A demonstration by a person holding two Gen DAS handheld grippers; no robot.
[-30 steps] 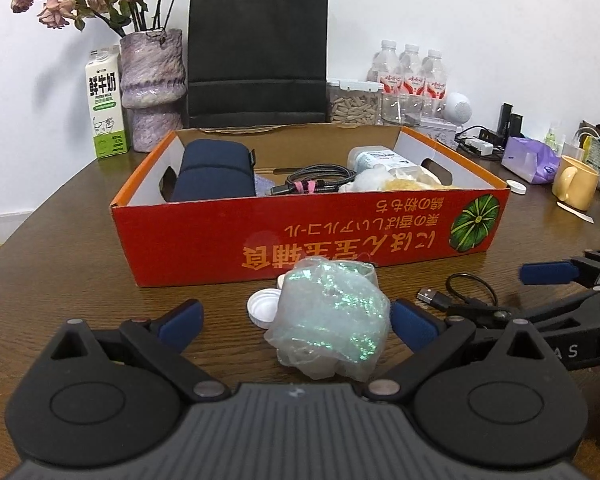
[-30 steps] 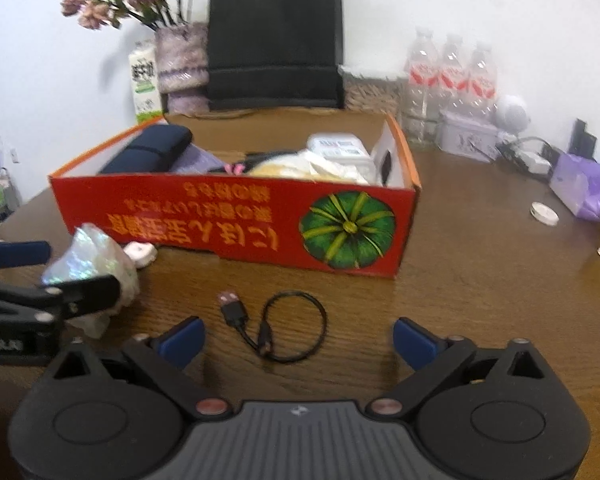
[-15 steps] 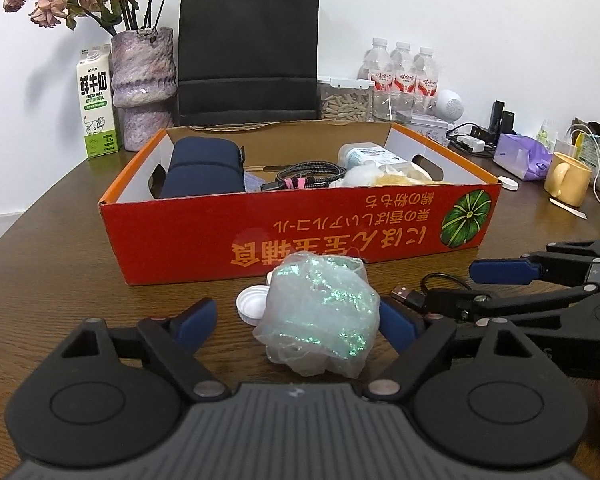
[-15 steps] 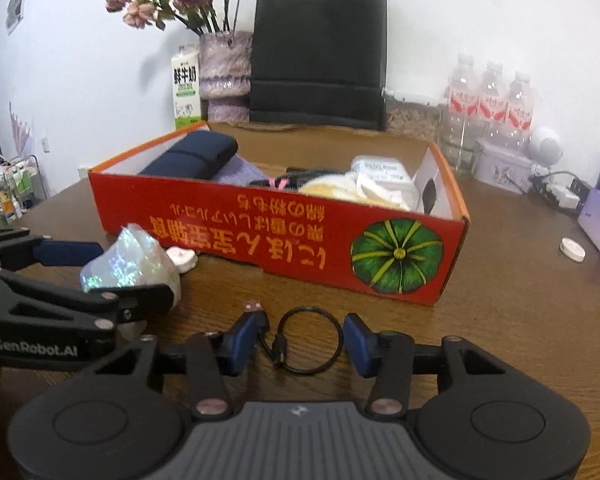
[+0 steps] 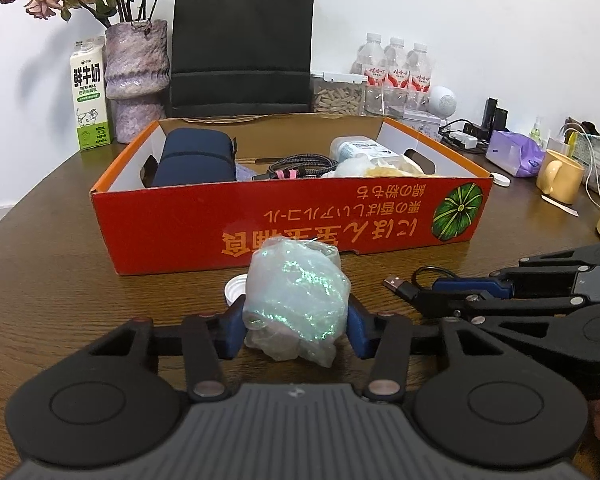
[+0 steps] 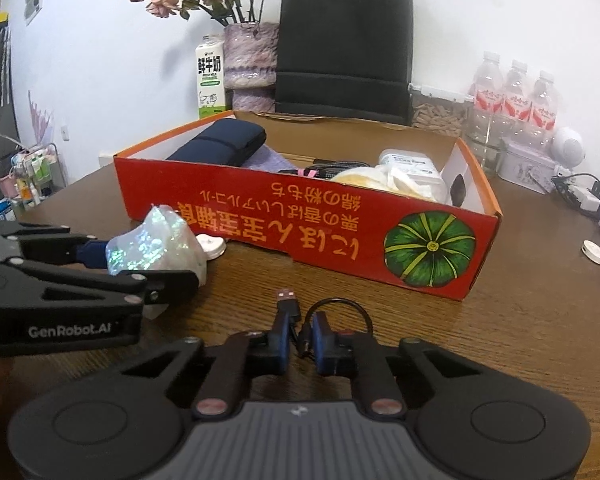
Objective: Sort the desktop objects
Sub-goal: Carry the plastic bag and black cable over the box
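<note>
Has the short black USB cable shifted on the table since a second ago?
Cannot tell: the USB cable lies before the red box as before; the camera moved.

The left tool (image 5: pixel 296 326) is closing its jaws, while the right tool (image 6: pixel 301 336) is clamped nearly together.

My left gripper's far pad (image 6: pixel 90 254) is mostly hidden behind the iridescent plastic bag (image 6: pixel 156 246). That bag covers part of the white bottle cap (image 5: pixel 235 291). My right gripper (image 6: pixel 301 334) hides part of the USB cable (image 6: pixel 336 312) loop.
</note>
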